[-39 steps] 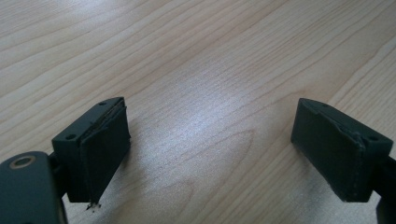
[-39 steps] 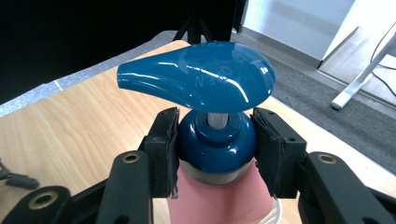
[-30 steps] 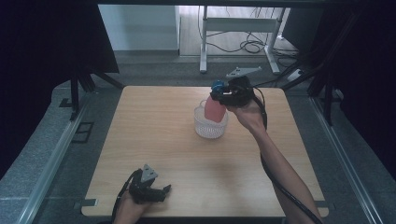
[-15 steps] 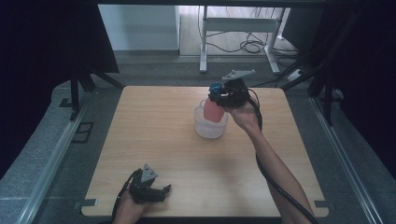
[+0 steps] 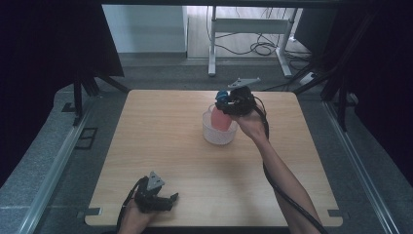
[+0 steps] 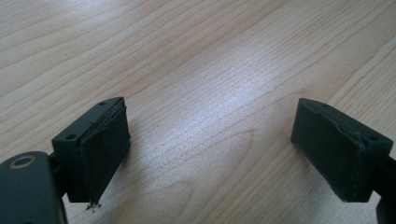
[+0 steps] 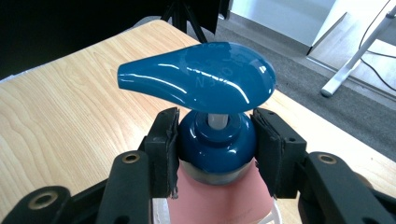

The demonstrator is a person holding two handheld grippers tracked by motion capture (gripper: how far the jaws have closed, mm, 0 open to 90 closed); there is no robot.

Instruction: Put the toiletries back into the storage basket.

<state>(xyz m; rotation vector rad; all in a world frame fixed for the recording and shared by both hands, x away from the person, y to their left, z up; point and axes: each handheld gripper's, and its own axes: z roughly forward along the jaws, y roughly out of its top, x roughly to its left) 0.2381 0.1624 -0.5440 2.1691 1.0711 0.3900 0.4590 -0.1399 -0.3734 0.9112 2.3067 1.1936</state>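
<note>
A pink pump bottle (image 5: 220, 118) with a blue pump head (image 7: 201, 79) stands in a white basket-like bowl (image 5: 218, 133) near the table's far middle. My right gripper (image 5: 228, 103) is shut on the bottle's blue collar (image 7: 217, 144), one pad on each side, just under the pump head. My left gripper (image 5: 163, 200) rests low at the table's front left, held by a hand. In the left gripper view its jaws stand wide apart over bare wood with nothing between them (image 6: 210, 144).
The wooden table (image 5: 160, 136) sits within a metal frame. Black curtains hang at both sides. Beyond the far edge are a white desk leg (image 5: 212, 44) and cables on the floor. The person's right forearm (image 5: 282, 180) crosses the table's right half.
The right gripper with the bottle has shifted slightly toward the far side over the bowl. The left gripper has stayed put.
</note>
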